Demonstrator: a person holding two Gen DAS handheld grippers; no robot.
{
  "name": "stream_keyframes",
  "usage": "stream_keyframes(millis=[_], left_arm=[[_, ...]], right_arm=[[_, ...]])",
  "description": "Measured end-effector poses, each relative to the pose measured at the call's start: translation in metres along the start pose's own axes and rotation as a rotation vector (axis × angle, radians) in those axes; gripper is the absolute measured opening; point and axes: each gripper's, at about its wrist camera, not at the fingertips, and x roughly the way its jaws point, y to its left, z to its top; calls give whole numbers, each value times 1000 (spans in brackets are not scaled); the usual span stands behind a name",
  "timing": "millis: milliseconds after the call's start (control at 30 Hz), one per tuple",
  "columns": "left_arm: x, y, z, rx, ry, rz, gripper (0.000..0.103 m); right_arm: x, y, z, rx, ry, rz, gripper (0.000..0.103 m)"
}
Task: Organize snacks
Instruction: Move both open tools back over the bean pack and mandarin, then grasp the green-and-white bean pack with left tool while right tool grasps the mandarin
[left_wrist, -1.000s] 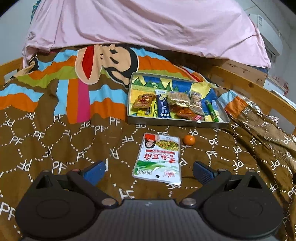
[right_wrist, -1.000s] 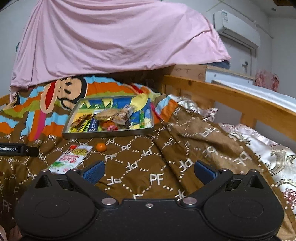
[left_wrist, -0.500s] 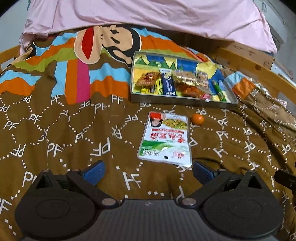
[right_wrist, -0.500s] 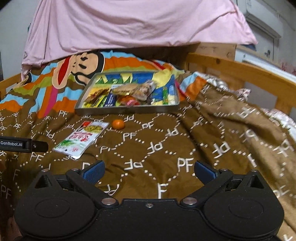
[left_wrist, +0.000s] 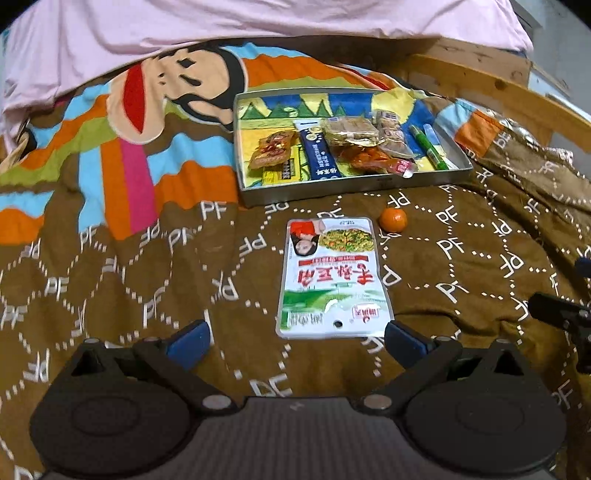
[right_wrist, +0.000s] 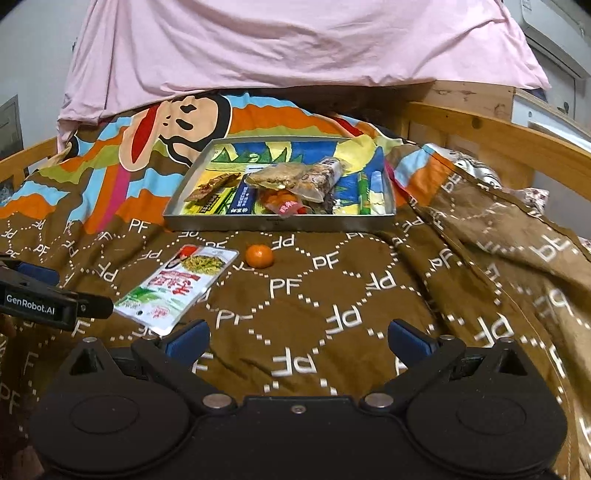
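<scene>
A white and green snack packet lies flat on the brown blanket. A small orange sits just right of its far end. Behind both stands a metal tray holding several wrapped snacks. My left gripper is open and empty, its blue fingertips flanking the packet's near edge, just short of it. My right gripper is open and empty over bare blanket, with the orange ahead and slightly left. The left gripper's side shows in the right wrist view.
A pink sheet hangs over the back of the bed. A wooden bed rail runs along the right side. The colourful monkey-print cover lies left of the tray. Folded brown blanket bunches up at the right.
Both grippers have moved forward and tilted down toward the bed. The packet, orange and tray now look larger and nearer. Nothing has been grasped.
</scene>
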Motion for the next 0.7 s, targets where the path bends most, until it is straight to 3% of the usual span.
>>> stream_keyframes(millis=[467,700], left_arm=[[24,-4,21,113,0,44,102],[45,3,28,36,14,23,102]], right_arm=[[49,4,28,-76,-19,30,102],[80,-1,40,-61,-2,30,102]])
